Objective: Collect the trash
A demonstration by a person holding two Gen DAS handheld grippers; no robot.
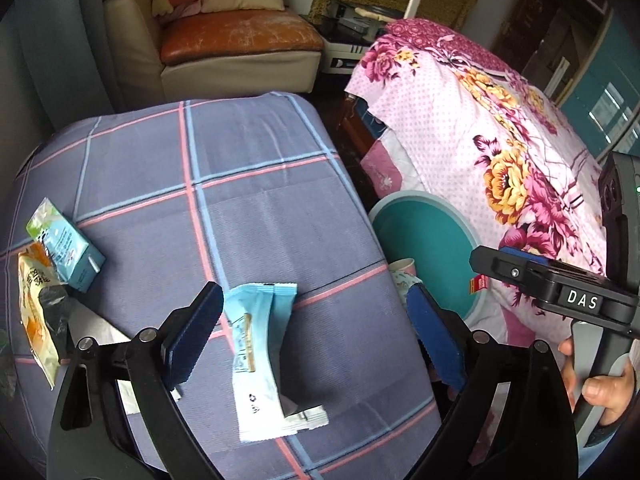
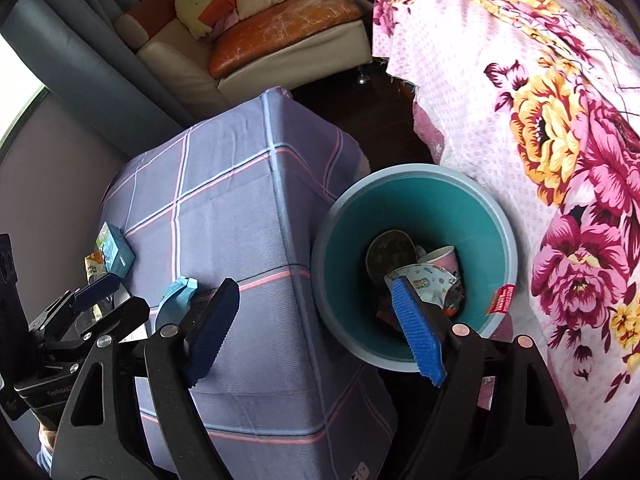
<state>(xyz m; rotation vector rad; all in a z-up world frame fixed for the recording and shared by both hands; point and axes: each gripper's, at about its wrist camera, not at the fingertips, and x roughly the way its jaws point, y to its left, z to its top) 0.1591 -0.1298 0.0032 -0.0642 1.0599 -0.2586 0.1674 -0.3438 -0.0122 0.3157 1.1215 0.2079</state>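
Two grippers stand wide with nothing between their pads: left gripper (image 1: 316, 332) above the blue wrapper (image 1: 262, 356) near the table's (image 1: 256, 184) right edge, right gripper (image 2: 316, 332) over the bin (image 2: 416, 196) beside it.

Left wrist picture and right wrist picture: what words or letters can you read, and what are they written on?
"DAS": white letters on the right gripper's black body, in the left wrist view.
Light blue wrapper on the checked table cloth: print too blurred to read.
Small carton: print too small.
Yellow snack bag: characters too blurred.
Red tag on the teal bin: white print too small.
Left gripper's body: small white lettering, blurred.
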